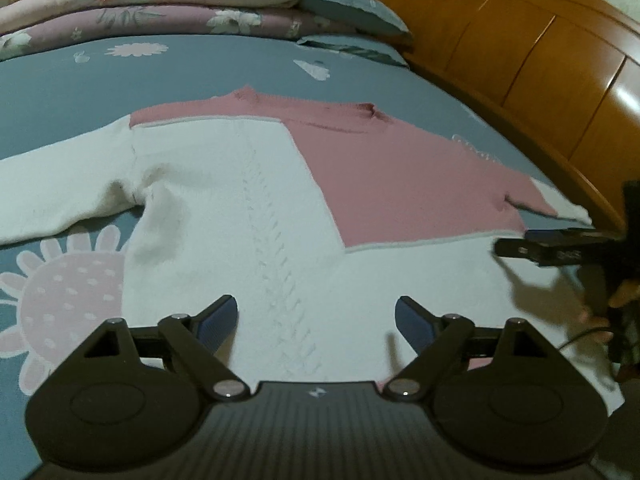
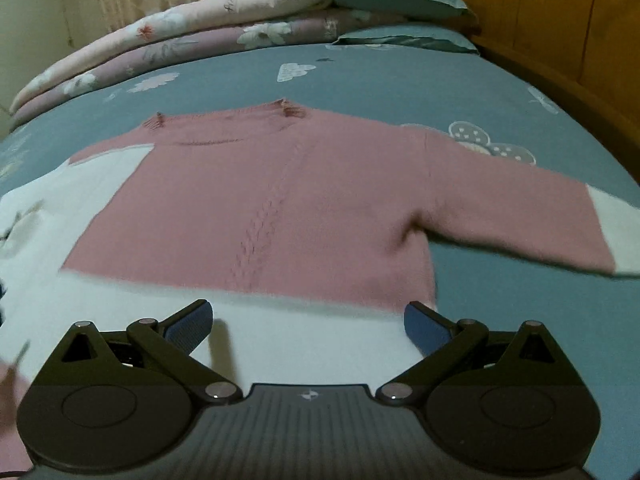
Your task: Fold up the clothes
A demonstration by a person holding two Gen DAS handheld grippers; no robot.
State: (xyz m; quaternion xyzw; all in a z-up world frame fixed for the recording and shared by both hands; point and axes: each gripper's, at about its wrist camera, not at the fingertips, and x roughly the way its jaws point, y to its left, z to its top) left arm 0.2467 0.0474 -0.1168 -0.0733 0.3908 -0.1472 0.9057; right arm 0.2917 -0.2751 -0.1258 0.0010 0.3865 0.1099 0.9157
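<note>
A pink and white knit sweater (image 1: pixel 280 184) lies flat, front up, on the blue-grey bed sheet (image 1: pixel 80 88). Its white sleeve (image 1: pixel 60 192) stretches out to the left. In the right wrist view the pink sleeve (image 2: pixel 520 216) with a white cuff runs to the right. My left gripper (image 1: pixel 318 320) hangs open just above the white lower part of the sweater, with nothing between its pads. My right gripper (image 2: pixel 308 326) is open over the white hem band (image 2: pixel 300 344), near the sweater's right side. It also shows side-on at the right edge of the left wrist view, held by a hand (image 1: pixel 616 300).
Folded floral quilts (image 1: pixel 160 4) and teal pillows (image 1: pixel 352 8) lie along the far side of the bed. A wooden headboard (image 1: pixel 540 60) runs along the right. Bare sheet lies beyond the sweater's collar (image 2: pixel 280 116).
</note>
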